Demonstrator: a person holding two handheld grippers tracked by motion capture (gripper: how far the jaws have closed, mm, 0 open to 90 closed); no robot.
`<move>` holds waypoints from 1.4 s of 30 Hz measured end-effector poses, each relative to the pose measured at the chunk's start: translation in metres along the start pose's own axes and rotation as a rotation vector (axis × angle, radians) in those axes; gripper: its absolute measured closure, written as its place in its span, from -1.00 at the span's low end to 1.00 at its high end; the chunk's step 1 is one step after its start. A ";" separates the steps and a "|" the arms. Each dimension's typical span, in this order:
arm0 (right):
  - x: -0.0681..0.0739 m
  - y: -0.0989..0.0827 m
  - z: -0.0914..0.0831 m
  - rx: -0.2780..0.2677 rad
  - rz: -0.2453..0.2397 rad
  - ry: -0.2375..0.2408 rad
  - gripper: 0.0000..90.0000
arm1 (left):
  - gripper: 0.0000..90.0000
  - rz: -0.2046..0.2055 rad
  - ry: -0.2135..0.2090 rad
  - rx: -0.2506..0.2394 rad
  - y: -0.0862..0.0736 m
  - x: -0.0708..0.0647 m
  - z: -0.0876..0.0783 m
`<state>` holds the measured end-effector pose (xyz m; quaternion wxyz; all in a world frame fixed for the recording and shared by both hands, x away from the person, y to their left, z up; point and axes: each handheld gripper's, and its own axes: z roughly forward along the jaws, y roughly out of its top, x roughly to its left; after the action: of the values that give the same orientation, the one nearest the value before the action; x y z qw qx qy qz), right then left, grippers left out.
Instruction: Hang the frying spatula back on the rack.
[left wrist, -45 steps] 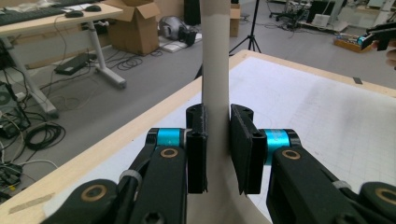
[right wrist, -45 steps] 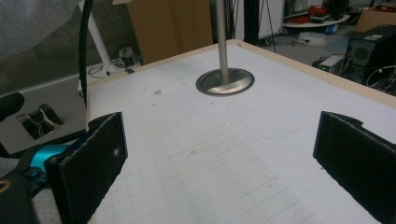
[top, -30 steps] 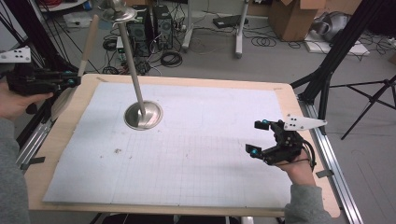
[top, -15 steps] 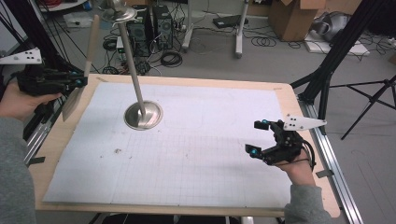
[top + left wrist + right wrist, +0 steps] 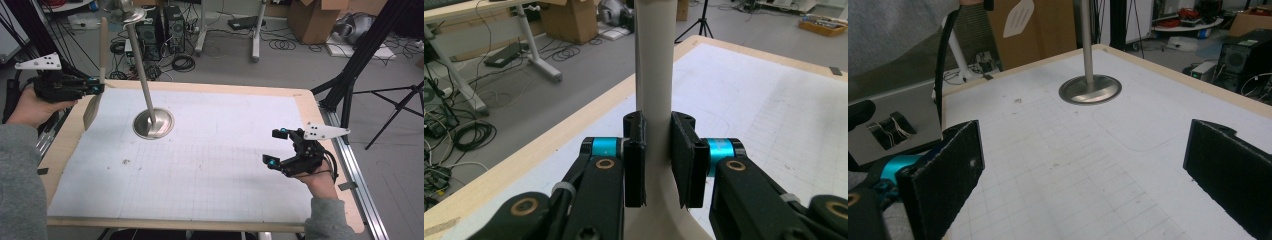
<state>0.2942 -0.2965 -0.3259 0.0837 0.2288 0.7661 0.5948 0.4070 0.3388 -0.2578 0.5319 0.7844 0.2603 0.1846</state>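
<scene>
My left gripper (image 5: 97,88) hovers over the table's far left edge, shut on a pale wooden spatula (image 5: 103,45). The handle stands nearly upright and the blade (image 5: 91,110) hangs below the jaws. In the left gripper view both pads (image 5: 634,160) press the handle (image 5: 654,60). A metal stand has a round base (image 5: 153,123) on the white mat and a tall pole (image 5: 141,65). My right gripper (image 5: 274,147) stays open near the table's right edge with nothing between its pads (image 5: 948,170). The right gripper view looks at the stand base (image 5: 1090,90) and the slotted blade (image 5: 1018,17).
A white gridded mat (image 5: 210,160) covers the wooden table (image 5: 305,100). Behind the table, the floor holds cables, computer cases (image 5: 170,25), cardboard boxes (image 5: 312,17) and black tripod legs (image 5: 360,55). A metal rail (image 5: 357,170) runs along the right edge.
My left hand has carried the spatula rightward, closer to the stand's pole, and the handle now stands more upright. The right gripper has stayed put.
</scene>
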 end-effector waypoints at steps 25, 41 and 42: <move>0.001 0.001 0.000 -0.003 -0.002 0.000 -0.96 | 0.70 -0.019 0.030 0.011 0.004 -0.006 0.032; 0.001 0.002 0.001 -0.005 -0.006 0.001 -0.96 | 0.01 0.042 0.049 0.017 0.004 -0.015 0.028; 0.001 0.002 0.001 -0.005 -0.006 -0.001 -0.96 | -0.05 0.022 0.041 0.028 0.003 -0.016 0.028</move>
<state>0.2937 -0.2950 -0.3242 0.0863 0.2266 0.7654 0.5961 0.4104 0.3074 -0.2650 0.5135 0.7905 0.2651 0.2028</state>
